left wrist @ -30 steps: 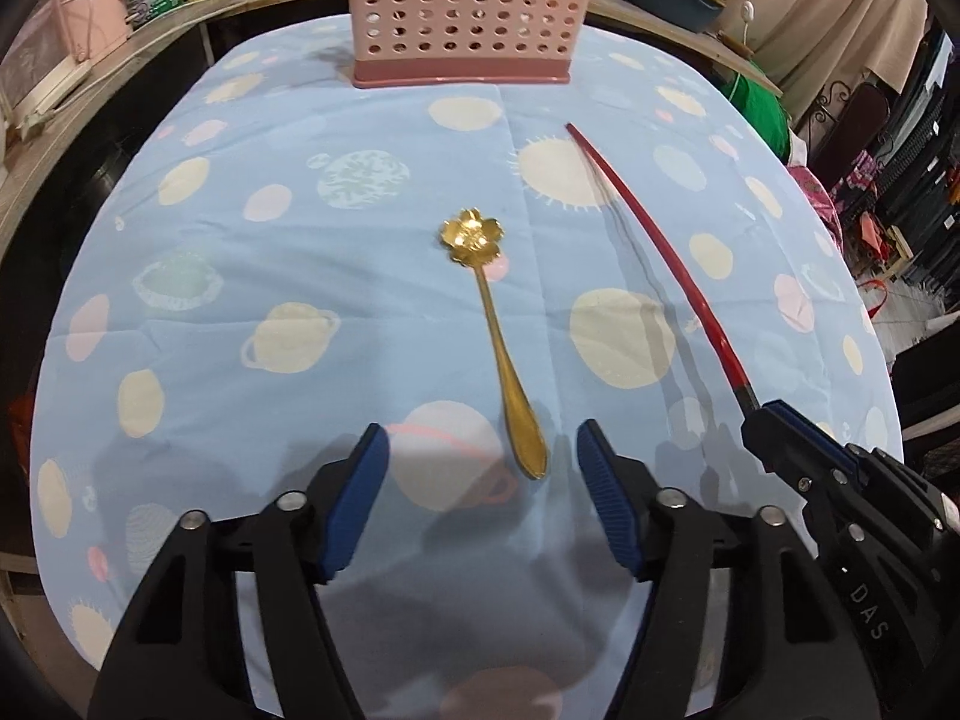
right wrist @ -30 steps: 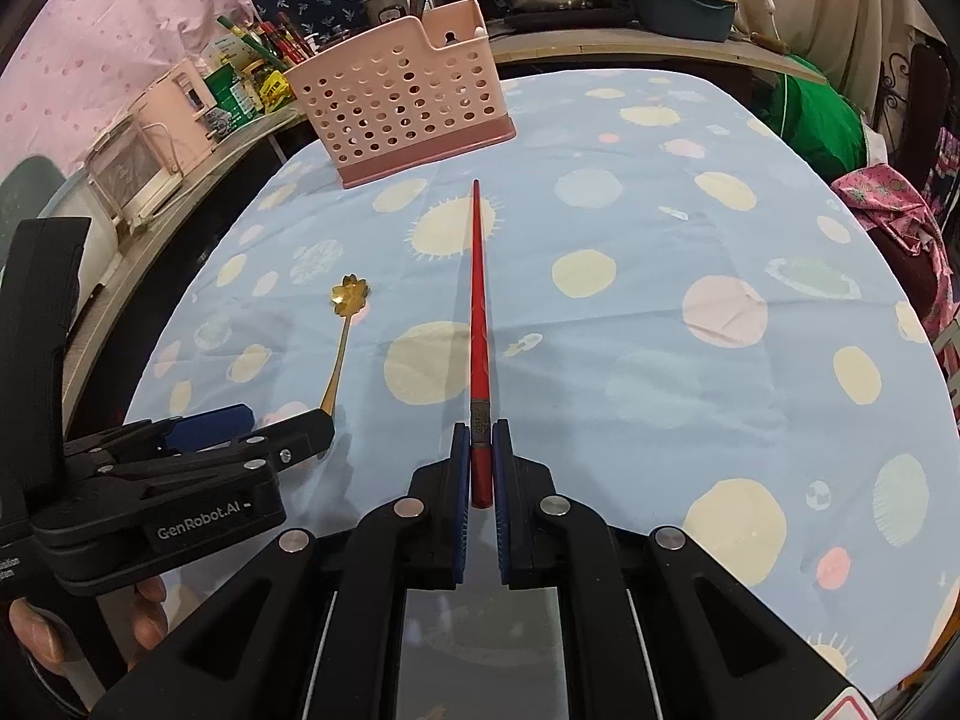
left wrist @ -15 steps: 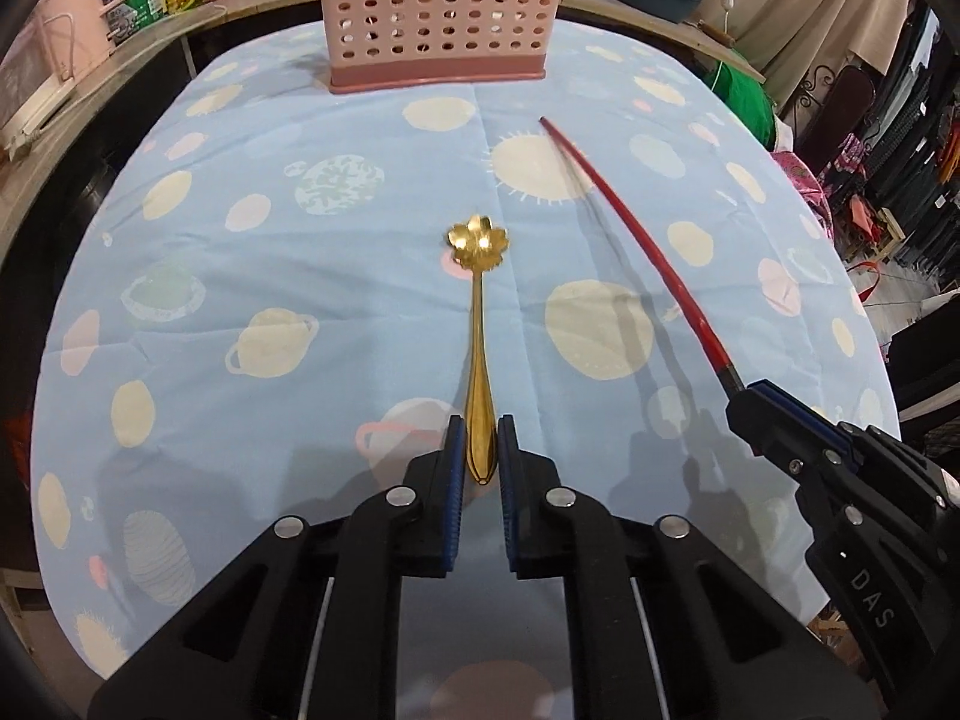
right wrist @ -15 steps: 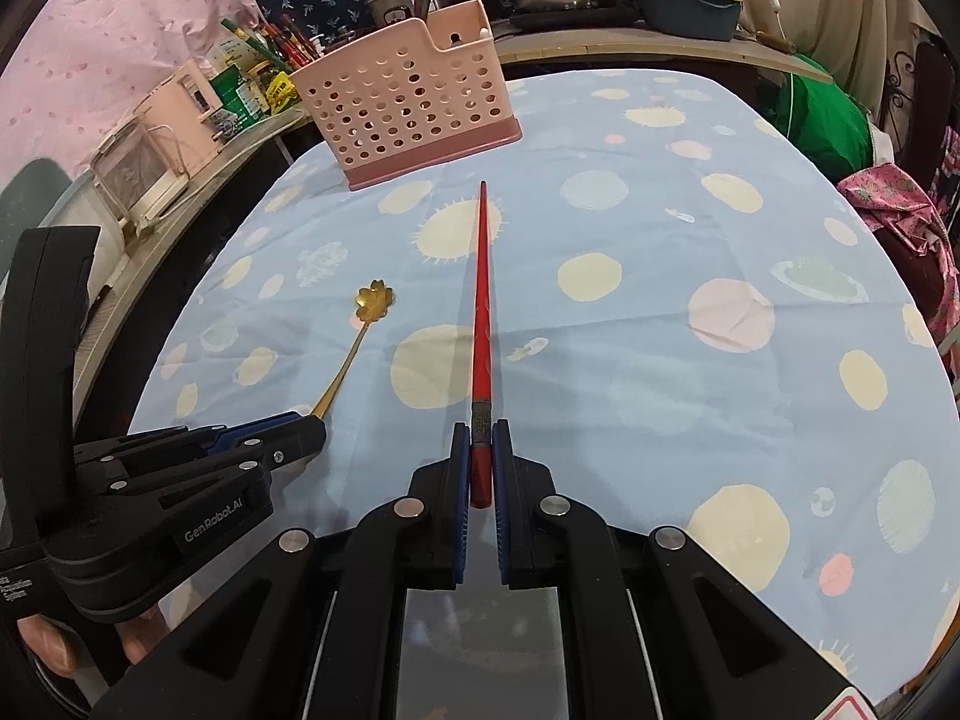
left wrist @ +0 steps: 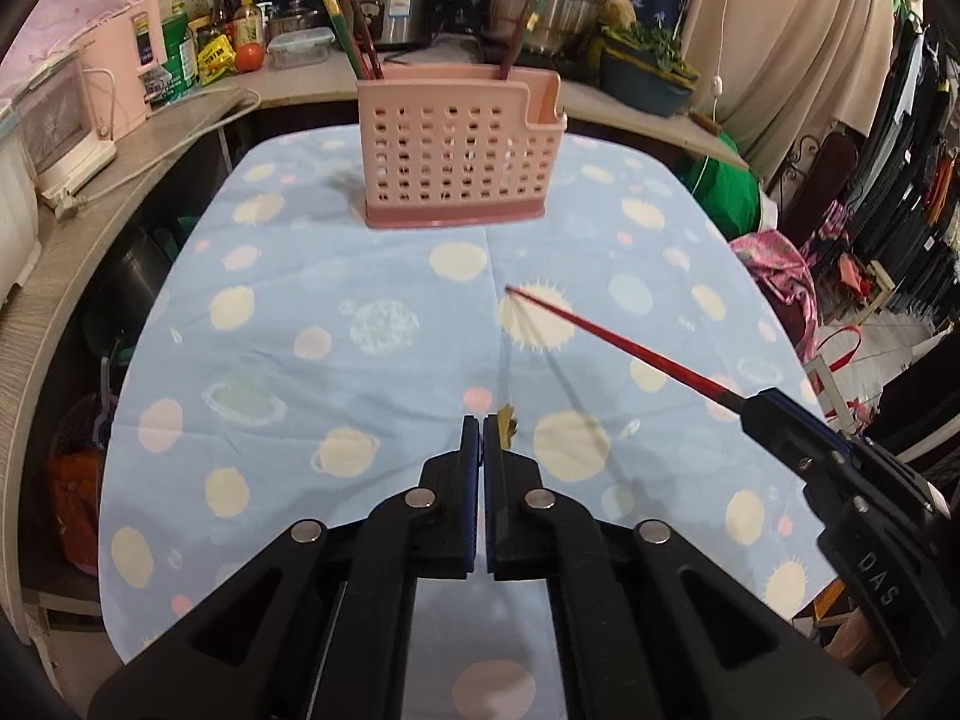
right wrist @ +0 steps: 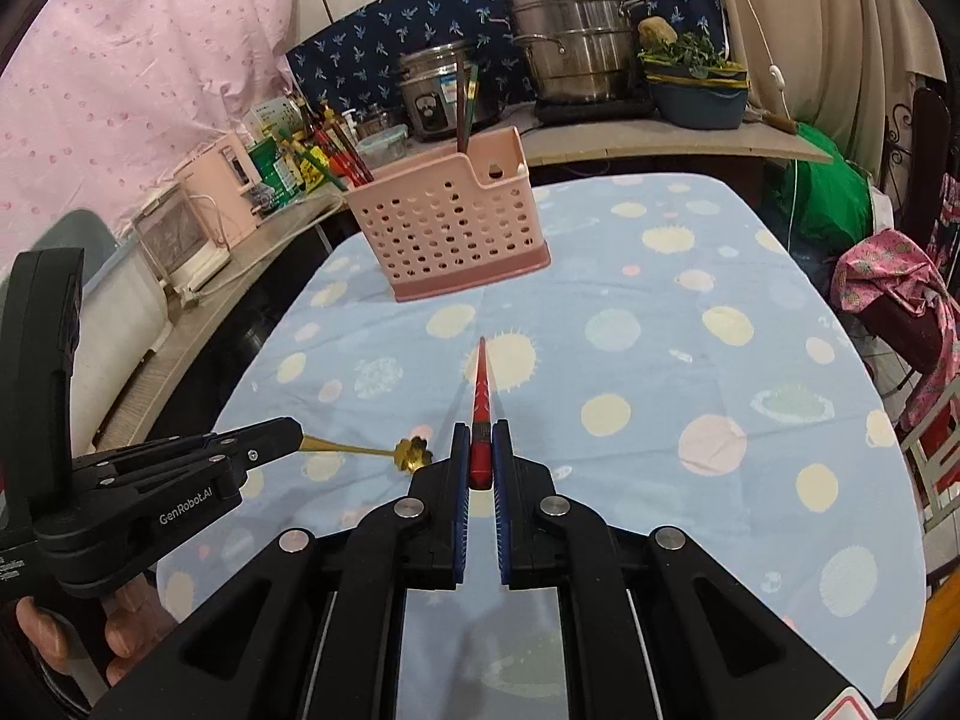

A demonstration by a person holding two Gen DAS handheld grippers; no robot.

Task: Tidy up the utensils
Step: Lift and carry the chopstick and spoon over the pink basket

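My left gripper (left wrist: 483, 427) is shut on the handle of a gold spoon (right wrist: 360, 449). The spoon's flower-shaped bowl (right wrist: 414, 453) sticks out level, above the cloth. In the left wrist view only a sliver of the spoon (left wrist: 507, 420) shows past the pads. My right gripper (right wrist: 480, 441) is shut on the thick end of a red chopstick (right wrist: 481, 387), which points forward over the table. From the left wrist view the chopstick (left wrist: 624, 345) slants in from the right gripper (left wrist: 761, 407). A pink perforated caddy (left wrist: 459, 144) stands at the table's far end, well ahead of both grippers.
A blue planet-print cloth (left wrist: 288, 300) covers the table. The caddy (right wrist: 450, 228) holds several chopsticks. Behind it a counter (right wrist: 660, 144) carries steel pots, a rice cooker and bottles. A pink appliance (left wrist: 66, 120) sits on the left; a green bag (right wrist: 834, 204) and pink cloth lie on the right.
The left jaws closed on the spoon's handle. Both grippers then rose, lifting the spoon and the chopstick off the cloth, and the caddy and counter came into fuller view.
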